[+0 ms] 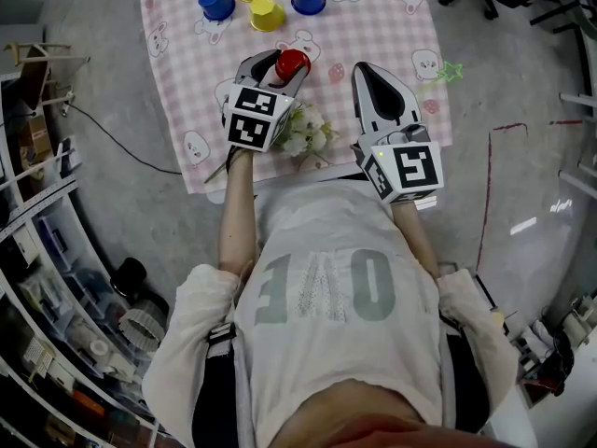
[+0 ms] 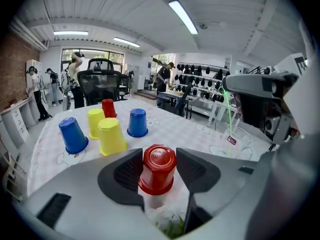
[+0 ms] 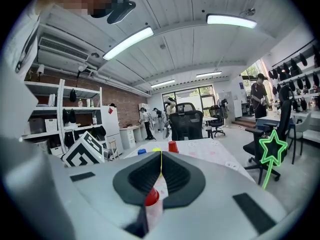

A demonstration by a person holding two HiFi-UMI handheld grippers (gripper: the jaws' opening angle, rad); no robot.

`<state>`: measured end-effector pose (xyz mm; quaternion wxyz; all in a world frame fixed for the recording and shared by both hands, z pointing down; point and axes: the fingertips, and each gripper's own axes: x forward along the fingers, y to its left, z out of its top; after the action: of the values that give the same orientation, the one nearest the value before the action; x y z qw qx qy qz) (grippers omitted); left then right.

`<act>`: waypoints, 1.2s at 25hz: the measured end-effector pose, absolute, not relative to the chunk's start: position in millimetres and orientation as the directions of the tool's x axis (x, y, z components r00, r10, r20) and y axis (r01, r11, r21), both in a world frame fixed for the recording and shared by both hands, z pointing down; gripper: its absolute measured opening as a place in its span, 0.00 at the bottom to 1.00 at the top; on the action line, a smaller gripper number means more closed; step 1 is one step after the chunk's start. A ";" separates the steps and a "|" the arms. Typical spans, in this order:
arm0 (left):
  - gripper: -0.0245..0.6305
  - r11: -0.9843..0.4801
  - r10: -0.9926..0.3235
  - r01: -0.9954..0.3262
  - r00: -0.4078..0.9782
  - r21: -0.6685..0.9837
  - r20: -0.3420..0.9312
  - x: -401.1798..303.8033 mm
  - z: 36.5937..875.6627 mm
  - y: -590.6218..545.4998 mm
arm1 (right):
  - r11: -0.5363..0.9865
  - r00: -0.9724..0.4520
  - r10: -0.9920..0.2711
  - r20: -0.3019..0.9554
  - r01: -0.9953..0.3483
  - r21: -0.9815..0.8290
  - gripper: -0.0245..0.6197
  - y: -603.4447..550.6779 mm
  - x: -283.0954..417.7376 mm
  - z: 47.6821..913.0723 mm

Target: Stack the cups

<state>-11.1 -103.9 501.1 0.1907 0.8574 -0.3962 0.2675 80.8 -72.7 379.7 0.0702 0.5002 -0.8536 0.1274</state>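
A pink checked tablecloth [image 1: 392, 26] is covering the table. Toward its near edge, an upturned red cup [image 1: 292, 63] is standing between the left gripper's [image 1: 282, 67] spread jaws, unsqueezed. The right gripper [image 1: 366, 71] is hovering alongside, clenched and empty. A blue cup [image 1: 215, 4] and a yellow cup [image 1: 267, 13] are standing farther back.

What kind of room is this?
Probably a shared office or lab workshop, not a home: there's a black office chair, storage shelves and long ceiling lights.
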 end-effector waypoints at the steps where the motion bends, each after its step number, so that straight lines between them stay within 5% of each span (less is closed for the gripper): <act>1: 0.38 -0.611 -0.580 -0.783 0.544 0.118 0.606 -11.2 499.0 -104.4 | 0.466 -0.489 -0.836 0.248 -0.872 -0.150 0.08 -72.5 80.8 379.9; 13: 0.38 -0.493 -0.776 -0.870 0.436 -0.006 0.455 -72.2 410.5 -136.9 | 0.509 -0.530 -0.811 0.247 -0.848 -0.149 0.08 -69.2 64.5 377.0; 30: 0.38 -0.333 -0.784 -0.943 0.290 0.022 0.548 -153.5 479.3 -150.8 | 0.544 -0.553 -0.783 0.285 -0.831 -0.119 0.08 -65.5 50.4 385.7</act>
<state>-153.5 -150.8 479.3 0.1740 0.7841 -0.5506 0.2274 50.4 -65.5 385.7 0.0994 0.4620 -0.8729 0.1209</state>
